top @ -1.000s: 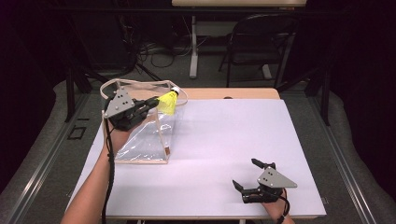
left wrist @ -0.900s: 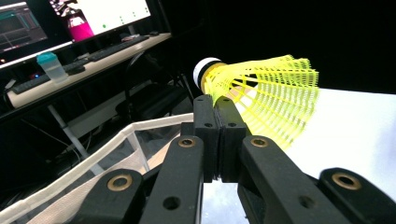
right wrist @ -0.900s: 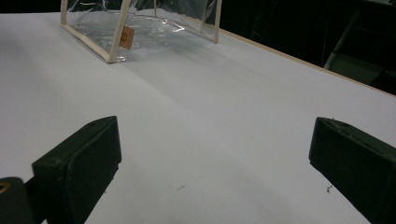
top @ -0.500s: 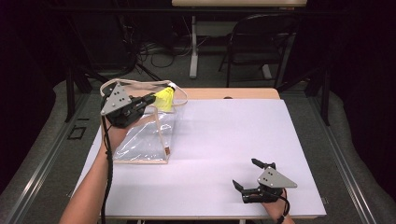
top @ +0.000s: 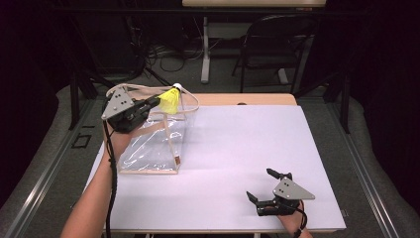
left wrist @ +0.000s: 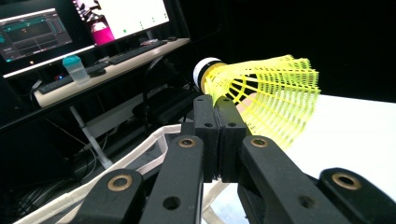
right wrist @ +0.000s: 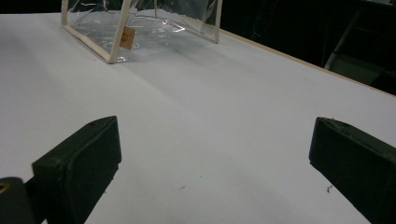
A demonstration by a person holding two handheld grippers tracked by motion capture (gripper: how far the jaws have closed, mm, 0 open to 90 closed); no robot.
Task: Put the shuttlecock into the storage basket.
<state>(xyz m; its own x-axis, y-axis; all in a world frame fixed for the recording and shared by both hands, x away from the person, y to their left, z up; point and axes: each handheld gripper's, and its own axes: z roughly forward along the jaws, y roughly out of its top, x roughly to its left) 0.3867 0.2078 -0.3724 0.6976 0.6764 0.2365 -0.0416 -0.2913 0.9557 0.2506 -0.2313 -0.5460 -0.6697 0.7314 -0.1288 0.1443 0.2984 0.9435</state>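
The left tongs (top: pixel 151 103) are clamped on a yellow plastic shuttlecock with a white cork tip (top: pixel 171 99), held in the air above the far left corner of the white-topped counter (top: pixel 257 148). In the left gripper view the two black jaws stand pressed together on the near edge of the shuttlecock's (left wrist: pixel 261 95) mesh skirt, close to where the skirt meets the white tip; the skirt fans out to the right of the jaws and the tip points away to the left.

Directly below the shuttlecock stands a clear plastic bag with cream fabric trim and cream strap handles (top: pixel 153 144), upright near the counter's left edge, its open mouth facing up. The shuttlecock hangs over the bag's far rim, between the looped handles, and is not inside the bag. A small tan tag shows on the bag's front corner seam.

The right tongs (top: pixel 258 184) rest low by the counter's near right corner, well apart from the bag, jaws spread wide with nothing between them. The right gripper view looks across bare counter (right wrist: pixel 196 140) towards the bag (right wrist: pixel 140 23).
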